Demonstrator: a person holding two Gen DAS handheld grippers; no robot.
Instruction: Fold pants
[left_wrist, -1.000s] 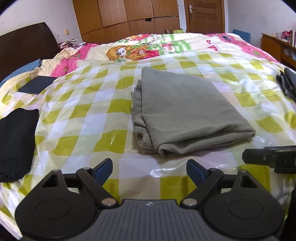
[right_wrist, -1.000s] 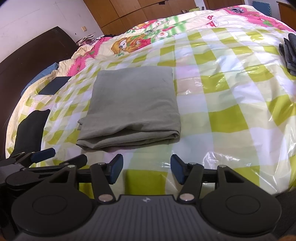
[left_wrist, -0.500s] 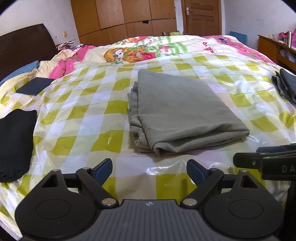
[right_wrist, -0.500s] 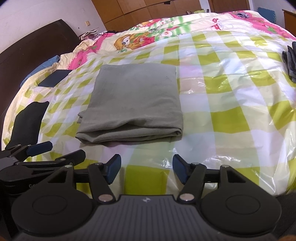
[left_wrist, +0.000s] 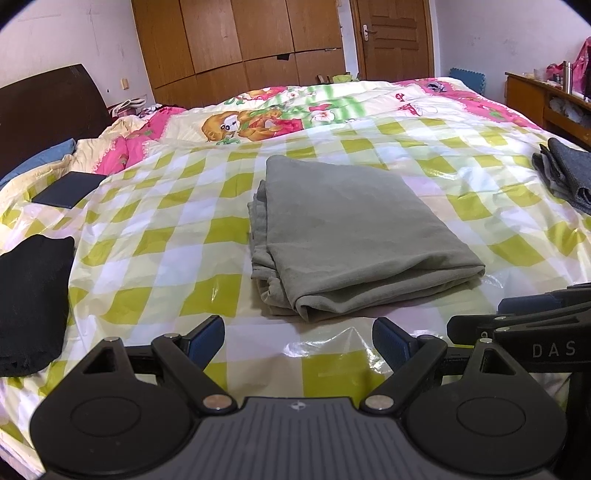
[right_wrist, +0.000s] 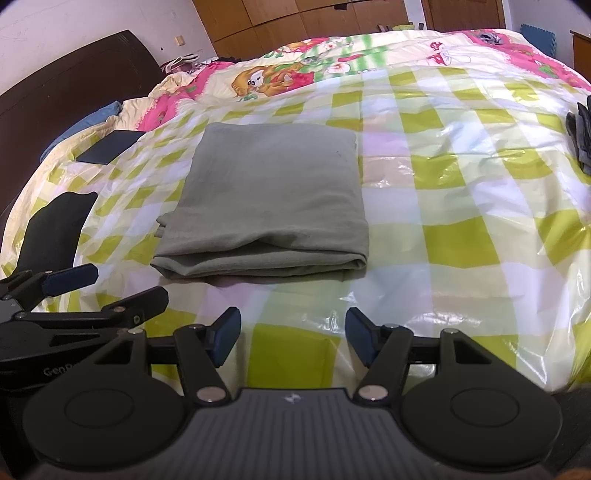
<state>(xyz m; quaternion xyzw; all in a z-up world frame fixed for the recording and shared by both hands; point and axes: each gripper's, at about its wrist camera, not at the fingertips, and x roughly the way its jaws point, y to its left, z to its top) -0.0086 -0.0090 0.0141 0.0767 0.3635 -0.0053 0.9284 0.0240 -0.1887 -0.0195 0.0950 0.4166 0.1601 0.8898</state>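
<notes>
Grey-green folded pants (left_wrist: 354, 236) are laid on the checked plastic sheet (left_wrist: 155, 236), both the left gripper (left_wrist: 297, 341) and right gripper (right_wrist: 293, 334) held wide and empty; the fold could be undone if the slippery sheet is dragged.
</notes>
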